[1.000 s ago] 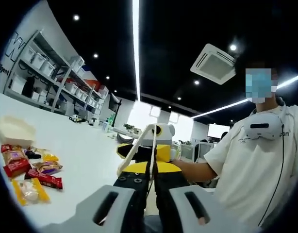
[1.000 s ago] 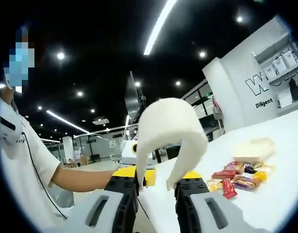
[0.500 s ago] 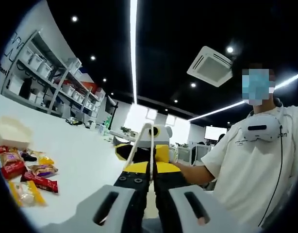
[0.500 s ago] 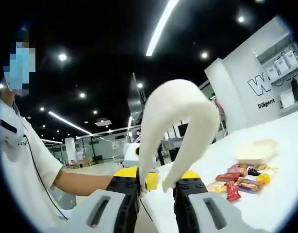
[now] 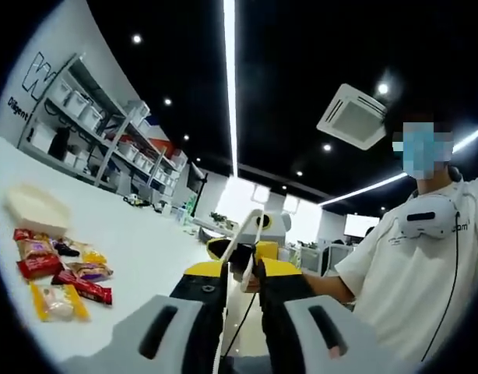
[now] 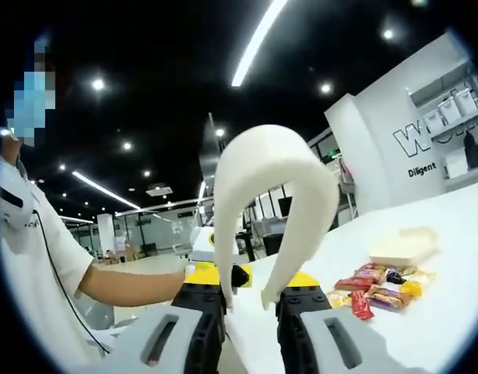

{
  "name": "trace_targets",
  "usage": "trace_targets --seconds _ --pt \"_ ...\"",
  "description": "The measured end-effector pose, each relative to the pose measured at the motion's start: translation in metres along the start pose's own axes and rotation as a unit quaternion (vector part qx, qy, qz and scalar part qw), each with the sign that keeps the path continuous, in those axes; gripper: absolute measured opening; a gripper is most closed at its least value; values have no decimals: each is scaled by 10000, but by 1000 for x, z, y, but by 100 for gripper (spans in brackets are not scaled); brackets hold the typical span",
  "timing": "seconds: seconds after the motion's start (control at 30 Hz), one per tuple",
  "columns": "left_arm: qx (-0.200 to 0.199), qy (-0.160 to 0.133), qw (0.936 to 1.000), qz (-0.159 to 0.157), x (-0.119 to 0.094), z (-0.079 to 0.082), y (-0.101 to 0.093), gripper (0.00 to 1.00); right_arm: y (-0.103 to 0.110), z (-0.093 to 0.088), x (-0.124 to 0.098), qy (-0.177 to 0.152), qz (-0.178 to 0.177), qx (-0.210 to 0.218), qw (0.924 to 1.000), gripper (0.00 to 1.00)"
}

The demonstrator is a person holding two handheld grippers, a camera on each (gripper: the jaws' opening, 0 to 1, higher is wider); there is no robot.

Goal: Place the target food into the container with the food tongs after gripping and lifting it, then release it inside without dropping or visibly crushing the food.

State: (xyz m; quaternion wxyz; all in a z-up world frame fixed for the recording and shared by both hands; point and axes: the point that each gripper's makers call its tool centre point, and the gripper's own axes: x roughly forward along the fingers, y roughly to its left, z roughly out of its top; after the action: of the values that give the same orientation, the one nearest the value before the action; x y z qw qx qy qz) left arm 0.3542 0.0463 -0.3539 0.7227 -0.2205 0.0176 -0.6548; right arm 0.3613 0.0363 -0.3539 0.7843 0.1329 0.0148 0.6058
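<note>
Snack packets (image 5: 61,274) are seen lying in a loose cluster on the white counter (image 5: 138,245) in the left gripper view, off to the left of the left tongs (image 5: 240,269). A pale shallow container (image 5: 35,209) is set just beyond the packets, on the same counter. The left tongs' black and yellow jaws are held close together with a narrow dark gap between them; whether anything is pinched there cannot be told. Past their tips, white food tongs (image 5: 251,230) are seen nearly edge on, raised well above the counter. A person (image 5: 414,265) in a white shirt is placed at the right, and storage shelves (image 5: 91,128) are ranged along the far wall.

In the right gripper view, the food tongs (image 6: 274,167) are seen as a broad white arch, and their two arm ends are gripped between the jaws of the right tongs (image 6: 251,294). The packets (image 6: 379,284) and the container (image 6: 402,245) are laid on the counter (image 6: 449,319) at the lower right, well apart from the food tongs. The person (image 6: 29,257) is shown at the left, one forearm reaching toward the middle.
</note>
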Motion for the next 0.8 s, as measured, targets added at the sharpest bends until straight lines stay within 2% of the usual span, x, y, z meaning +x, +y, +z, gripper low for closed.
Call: trace_targets --seconds 0.13,0.33,0.5,0.63,0.7,0.8 --pt "-45 -85 9999 43 6 1 3 23 5 -2 2 46 87 38 9999 18" --pt "-68 -28 10000 8 6 -2 2 26 8 -3 -2 148 159 45 9998 18" --pt "-94 26 9999 -40 7 -6 1 21 4 -7 -4 271 97 0 9996 17" --pt "-89 211 9997 -100 6 -12 -1 17 4 -13 -5 423 107 -88 9990 17" --pt "-1 303 9995 -14 5 -14 2 18 2 -16 -4 468 50 -161 9988 18" --pt "126 201 9996 168 -2 -9 8 15 1 -17 -4 454 25 -184 9988 18"
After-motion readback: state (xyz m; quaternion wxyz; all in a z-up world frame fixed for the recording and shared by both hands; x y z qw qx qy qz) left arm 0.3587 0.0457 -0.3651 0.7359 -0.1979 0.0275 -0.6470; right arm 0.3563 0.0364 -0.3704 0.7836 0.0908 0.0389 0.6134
